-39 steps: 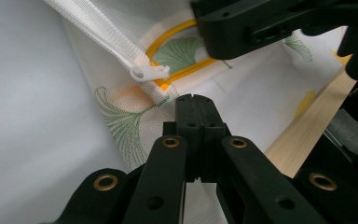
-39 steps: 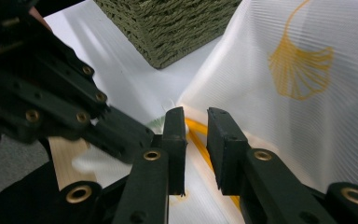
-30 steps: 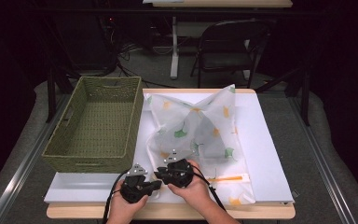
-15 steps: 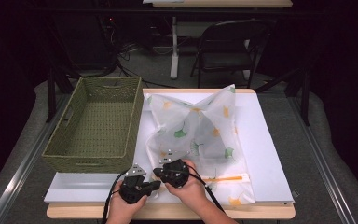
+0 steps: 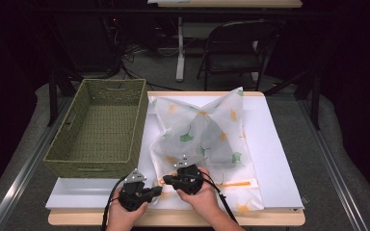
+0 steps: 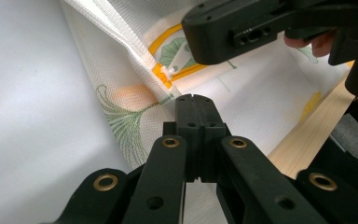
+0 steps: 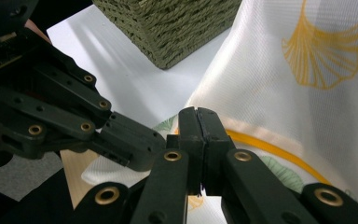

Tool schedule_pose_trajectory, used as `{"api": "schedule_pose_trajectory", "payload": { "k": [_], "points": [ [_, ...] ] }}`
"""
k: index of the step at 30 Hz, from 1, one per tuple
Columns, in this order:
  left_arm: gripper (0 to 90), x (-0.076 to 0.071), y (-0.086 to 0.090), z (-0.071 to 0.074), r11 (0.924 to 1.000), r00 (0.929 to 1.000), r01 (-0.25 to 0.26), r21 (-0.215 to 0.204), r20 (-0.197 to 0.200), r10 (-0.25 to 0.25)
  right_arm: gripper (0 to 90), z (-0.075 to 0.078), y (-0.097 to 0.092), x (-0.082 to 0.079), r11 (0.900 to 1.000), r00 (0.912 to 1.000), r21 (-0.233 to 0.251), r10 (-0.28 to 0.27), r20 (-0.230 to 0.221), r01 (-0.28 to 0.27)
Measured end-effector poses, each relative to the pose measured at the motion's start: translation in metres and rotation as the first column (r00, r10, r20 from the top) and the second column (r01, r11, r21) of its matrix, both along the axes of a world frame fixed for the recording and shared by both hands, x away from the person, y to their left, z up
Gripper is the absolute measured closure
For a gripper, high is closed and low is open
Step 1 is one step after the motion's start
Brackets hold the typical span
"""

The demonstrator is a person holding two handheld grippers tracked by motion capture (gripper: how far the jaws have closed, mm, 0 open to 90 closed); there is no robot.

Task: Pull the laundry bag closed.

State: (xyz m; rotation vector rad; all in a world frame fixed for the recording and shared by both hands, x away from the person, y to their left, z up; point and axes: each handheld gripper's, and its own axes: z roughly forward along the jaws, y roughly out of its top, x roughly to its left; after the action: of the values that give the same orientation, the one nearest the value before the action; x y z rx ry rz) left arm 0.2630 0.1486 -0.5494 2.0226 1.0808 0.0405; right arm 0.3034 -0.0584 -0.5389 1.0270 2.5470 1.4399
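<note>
A white mesh bag [image 5: 207, 139] printed with orange and green ginkgo leaves lies crumpled on the white board [image 5: 279, 159]. An orange zipper [image 6: 161, 39] runs along its front edge, with a small white pull [image 6: 168, 71]. Both grippers meet at the bag's front left corner. My left gripper [image 5: 158, 189] [image 6: 196, 99] is shut, its tips on the mesh edge just below the pull. My right gripper [image 5: 165, 180] [image 7: 199, 112] is shut where the zipper line [image 7: 270, 149] meets its tips. Each gripper's jaws show close by in the other's view.
A green woven basket [image 5: 101, 125], with nothing in it, stands on the left, its corner [image 7: 182, 28] close to the grippers. The wooden table edge [image 5: 173, 217] runs along the front. A folding chair [image 5: 236, 48] stands beyond the table.
The hands have shifted only slightly at the bag's front left corner. The bag and basket lie as before.
</note>
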Motion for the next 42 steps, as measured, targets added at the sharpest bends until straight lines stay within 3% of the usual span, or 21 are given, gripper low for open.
{"api": "schedule_pose_trajectory", "payload": {
  "k": [7,26,32,38,42],
  "points": [
    [90.0,0.000,0.003,-0.001,1.0000,0.9999,-0.007,0.002,-0.008,0.007,89.5,-0.006,-0.002,-0.002,0.9999,0.9990,0.005,0.013,-0.043,-0.013],
    [90.0,-0.002,0.005,0.000,1.0000,1.0000,-0.004,-0.004,-0.004,0.004,87.2,-0.014,0.007,0.006,0.9996,0.9956,0.027,0.007,-0.094,-0.004],
    [90.0,-0.003,0.005,0.001,1.0000,1.0000,-0.006,0.001,0.007,0.006,89.6,-0.012,0.011,0.007,0.9998,0.9963,0.015,0.017,-0.084,-0.016],
    [90.0,-0.005,0.008,0.003,0.9991,0.9995,-0.021,0.036,0.025,0.021,90.0,-0.008,0.012,0.007,0.9994,0.9970,0.000,0.035,-0.069,-0.035],
    [88.1,-0.004,0.012,0.004,0.9990,0.9992,-0.036,0.027,0.018,0.035,90.0,-0.007,0.012,0.006,0.9993,0.9968,0.006,0.038,-0.070,-0.038]
  ]
}}
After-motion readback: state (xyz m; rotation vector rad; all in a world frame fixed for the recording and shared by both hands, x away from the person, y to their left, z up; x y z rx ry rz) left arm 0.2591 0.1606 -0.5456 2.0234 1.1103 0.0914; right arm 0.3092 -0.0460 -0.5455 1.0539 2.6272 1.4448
